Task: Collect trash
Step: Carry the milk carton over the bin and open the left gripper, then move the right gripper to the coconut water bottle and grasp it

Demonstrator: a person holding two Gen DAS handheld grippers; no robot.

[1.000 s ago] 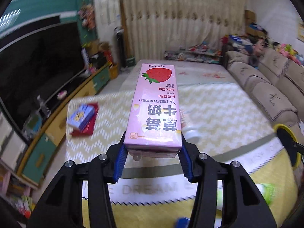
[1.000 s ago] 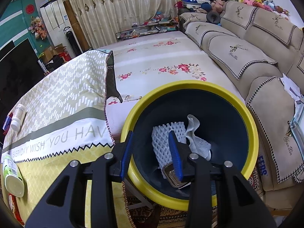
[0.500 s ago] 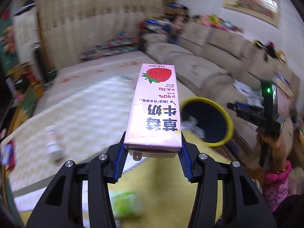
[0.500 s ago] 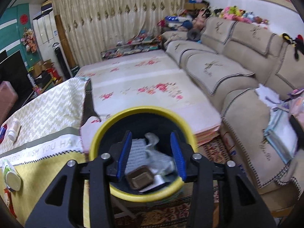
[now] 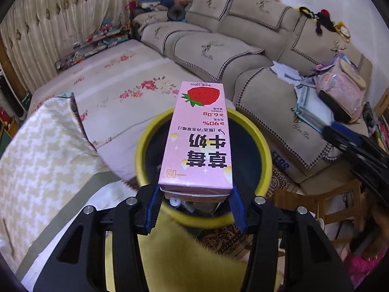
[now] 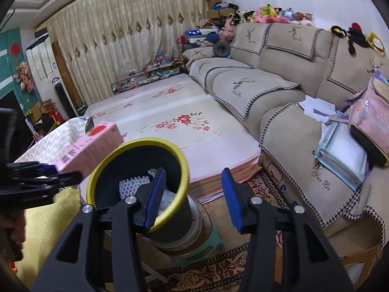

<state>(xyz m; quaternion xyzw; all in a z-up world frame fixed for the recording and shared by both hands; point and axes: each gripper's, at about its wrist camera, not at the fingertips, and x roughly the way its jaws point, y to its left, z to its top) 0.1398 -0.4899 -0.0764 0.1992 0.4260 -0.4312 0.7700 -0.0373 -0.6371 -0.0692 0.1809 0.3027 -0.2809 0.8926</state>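
Note:
My left gripper (image 5: 194, 206) is shut on a pink strawberry milk carton (image 5: 199, 141) and holds it level over the mouth of a dark trash bin with a yellow rim (image 5: 265, 168). In the right wrist view the carton (image 6: 90, 148) hangs at the bin's left edge, and the bin (image 6: 138, 185) holds white foam netting (image 6: 132, 185) and crumpled wrappers. My right gripper (image 6: 192, 194) is open and empty, to the right of the bin and above its stand. It also shows in the left wrist view (image 5: 340, 136).
A table with a yellow and cream cloth (image 5: 43, 160) lies left of the bin. A beige sofa (image 6: 291, 102) with a pink bag (image 6: 372, 121) and papers runs along the right. A floral mat (image 6: 170, 126) lies behind the bin. A patterned rug (image 6: 218, 267) covers the floor.
My left gripper swung right from the table and brought the carton over the bin. My right gripper drew back from the bin's mouth, moved right and opened wider.

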